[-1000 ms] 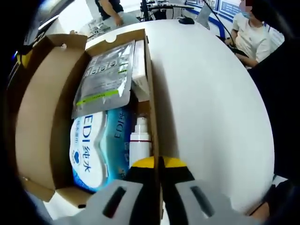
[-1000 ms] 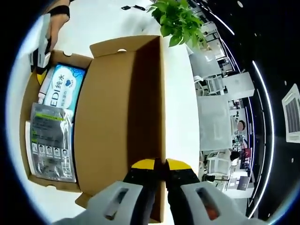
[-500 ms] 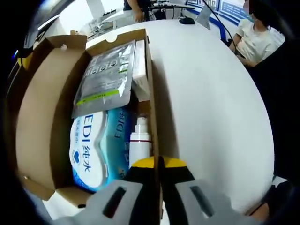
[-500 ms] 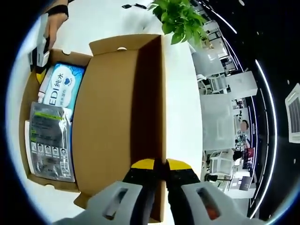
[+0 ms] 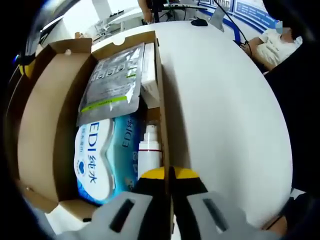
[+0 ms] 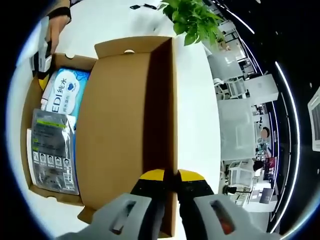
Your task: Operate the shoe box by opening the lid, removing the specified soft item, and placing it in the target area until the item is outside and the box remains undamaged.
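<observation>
The brown shoe box [image 5: 37, 125] stands open on a white table [image 5: 225, 125]. Inside lie a grey foil pouch [image 5: 107, 80], a soft blue-and-white wipes pack [image 5: 100, 160], a white bottle [image 5: 149, 150] and a small white carton [image 5: 150, 75]. My left gripper [image 5: 170, 175] is shut on the box's right wall [image 5: 164, 135]. In the right gripper view, my right gripper [image 6: 171, 176] is shut on the edge of the raised lid [image 6: 125, 125]. There the wipes pack [image 6: 65, 95] and pouch [image 6: 52, 155] lie to the left, with the left gripper [image 6: 42, 55] and a hand [image 6: 57, 20] at the box's far corner.
A green potted plant [image 6: 192, 20] stands on the table [image 6: 197, 125] beyond the lid. A seated person [image 5: 275, 45] is at the table's far right, with a dark mouse [image 5: 199, 21] and cables near that edge. Bare tabletop lies right of the box.
Box, contents and both grippers hold the same places. Only the people in the background have shifted a little.
</observation>
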`<state>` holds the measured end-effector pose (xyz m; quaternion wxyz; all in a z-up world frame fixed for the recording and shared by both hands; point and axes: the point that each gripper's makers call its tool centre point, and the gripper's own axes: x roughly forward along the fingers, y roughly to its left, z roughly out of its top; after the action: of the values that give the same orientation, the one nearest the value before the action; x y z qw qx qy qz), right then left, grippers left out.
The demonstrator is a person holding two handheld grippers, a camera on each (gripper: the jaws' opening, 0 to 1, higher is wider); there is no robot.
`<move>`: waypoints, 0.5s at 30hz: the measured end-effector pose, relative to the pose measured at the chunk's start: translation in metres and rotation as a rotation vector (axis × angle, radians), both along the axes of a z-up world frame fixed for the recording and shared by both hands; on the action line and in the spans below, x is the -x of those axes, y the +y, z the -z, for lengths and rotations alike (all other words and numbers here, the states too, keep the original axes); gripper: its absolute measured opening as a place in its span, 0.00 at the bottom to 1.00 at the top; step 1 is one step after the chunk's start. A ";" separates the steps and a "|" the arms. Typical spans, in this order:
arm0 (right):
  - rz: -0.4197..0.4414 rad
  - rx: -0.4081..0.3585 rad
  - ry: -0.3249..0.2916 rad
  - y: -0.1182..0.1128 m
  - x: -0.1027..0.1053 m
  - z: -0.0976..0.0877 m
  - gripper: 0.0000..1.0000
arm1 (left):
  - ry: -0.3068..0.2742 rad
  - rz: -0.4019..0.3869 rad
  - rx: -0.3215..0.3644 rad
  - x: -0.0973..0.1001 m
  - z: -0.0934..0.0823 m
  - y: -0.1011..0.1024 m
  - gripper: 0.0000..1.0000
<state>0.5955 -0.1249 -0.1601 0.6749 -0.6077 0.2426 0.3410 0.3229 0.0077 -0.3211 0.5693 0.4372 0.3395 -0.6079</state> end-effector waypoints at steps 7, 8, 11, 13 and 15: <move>0.005 0.000 0.017 -0.001 -0.005 0.005 0.06 | 0.002 0.003 0.002 0.000 0.000 0.000 0.02; 0.004 0.001 0.021 -0.001 -0.006 0.007 0.07 | 0.002 0.003 0.002 -0.001 0.000 0.000 0.02; 0.007 0.001 0.030 -0.001 -0.008 0.010 0.07 | 0.001 0.001 0.000 -0.001 0.000 0.000 0.02; 0.010 0.002 0.035 -0.001 -0.010 0.012 0.07 | -0.001 0.005 -0.001 -0.001 0.000 0.000 0.02; 0.009 0.007 0.042 -0.001 -0.011 0.014 0.07 | -0.001 0.004 -0.002 0.000 0.000 0.000 0.02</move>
<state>0.6063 -0.1259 -0.1743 0.6691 -0.6016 0.2607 0.3499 0.3232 0.0076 -0.3209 0.5678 0.4385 0.3390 -0.6085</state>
